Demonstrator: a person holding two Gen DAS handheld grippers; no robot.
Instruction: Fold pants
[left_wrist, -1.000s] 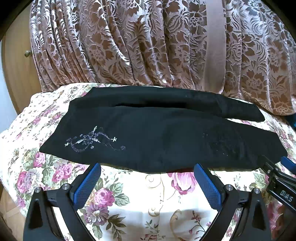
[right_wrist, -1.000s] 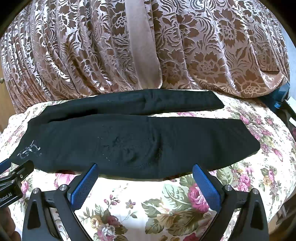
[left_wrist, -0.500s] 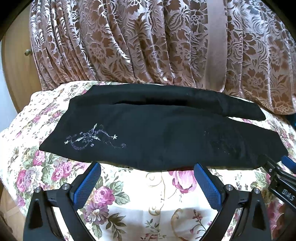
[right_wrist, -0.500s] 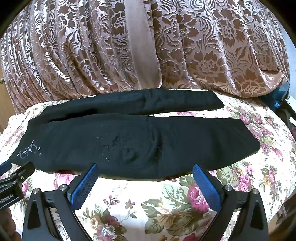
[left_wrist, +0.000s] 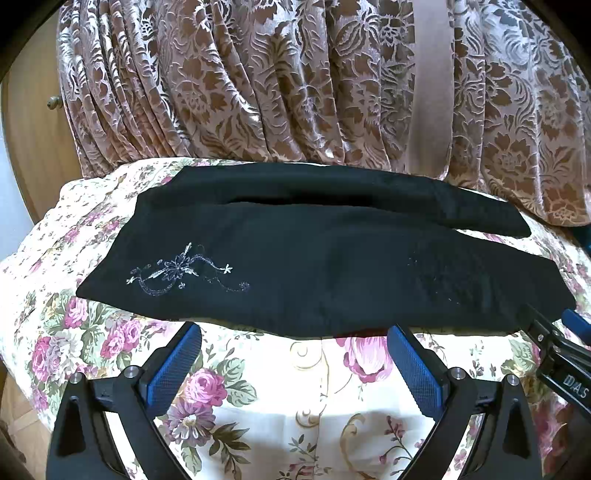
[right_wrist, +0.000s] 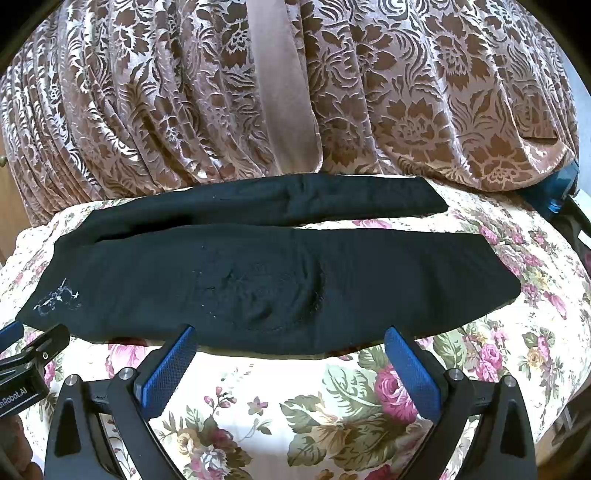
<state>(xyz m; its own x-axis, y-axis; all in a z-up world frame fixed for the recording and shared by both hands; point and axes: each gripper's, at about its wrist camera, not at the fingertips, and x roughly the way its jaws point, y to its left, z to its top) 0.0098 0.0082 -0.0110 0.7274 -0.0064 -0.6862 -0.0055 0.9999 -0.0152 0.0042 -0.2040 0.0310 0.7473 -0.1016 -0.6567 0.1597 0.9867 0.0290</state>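
With both grippers, left (left_wrist: 293, 363) and right (right_wrist: 290, 363), spread wide and empty, pinch the pants (left_wrist: 314, 266) near edge (seemingly two layers) evenly before lifting.

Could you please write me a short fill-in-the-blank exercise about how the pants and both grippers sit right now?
1. The black pants lie flat on a ____-patterned bedspread.
2. The left hand-held gripper is ____, holding nothing.
3. The right hand-held gripper is ____, just short of the pants' near edge.
4. The white embroidery sits toward the pants' ____ end.

Missing words: floral; open; open; left
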